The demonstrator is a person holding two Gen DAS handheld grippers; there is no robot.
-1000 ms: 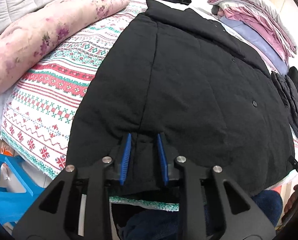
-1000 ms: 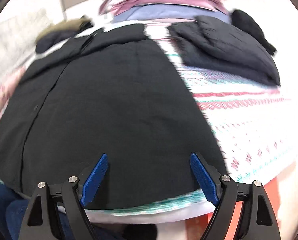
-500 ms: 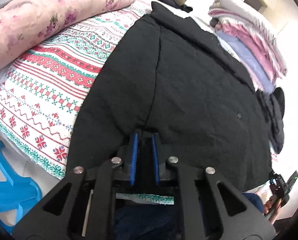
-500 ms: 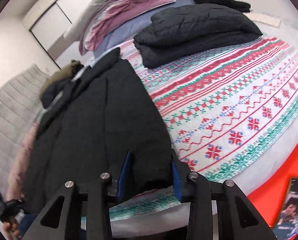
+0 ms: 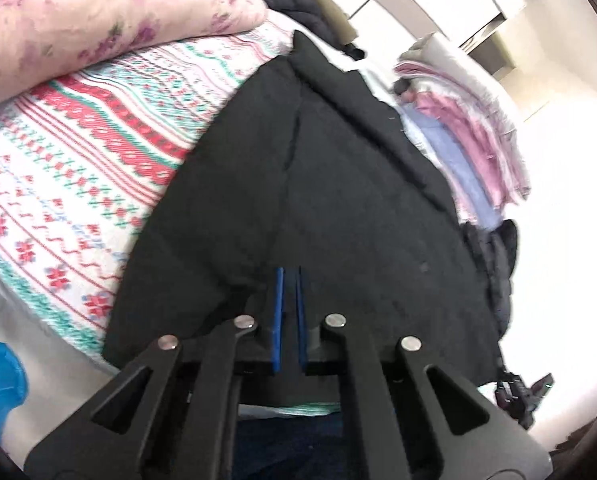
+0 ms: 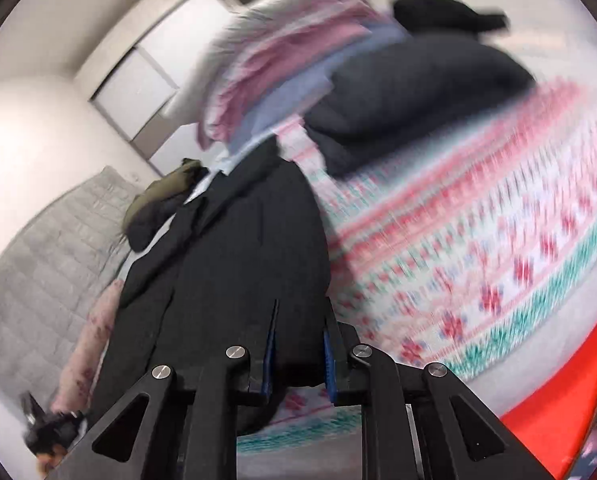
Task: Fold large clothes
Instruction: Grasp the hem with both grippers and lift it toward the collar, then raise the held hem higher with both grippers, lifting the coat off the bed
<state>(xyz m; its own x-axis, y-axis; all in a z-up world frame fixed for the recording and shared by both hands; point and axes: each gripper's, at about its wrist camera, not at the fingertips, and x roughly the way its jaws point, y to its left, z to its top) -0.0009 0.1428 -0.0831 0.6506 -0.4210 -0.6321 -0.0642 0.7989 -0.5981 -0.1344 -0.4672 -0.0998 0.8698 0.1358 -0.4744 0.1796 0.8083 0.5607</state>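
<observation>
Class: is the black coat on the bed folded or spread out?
Spread out: the black coat lies flat and full length, collar far, hem near, on the patterned bedcover.

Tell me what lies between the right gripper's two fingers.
The near hem of the black coat fills the gap of the right gripper, whose fingers have just been closing on it; the right wrist view shows it.

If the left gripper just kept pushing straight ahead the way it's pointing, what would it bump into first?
The black coat itself. The left gripper, jaws just closed, already pinches the coat's near hem, and the coat stretches away ahead of it over the patterned bedspread. Depth is hard to judge in this blurred fisheye view.
</observation>
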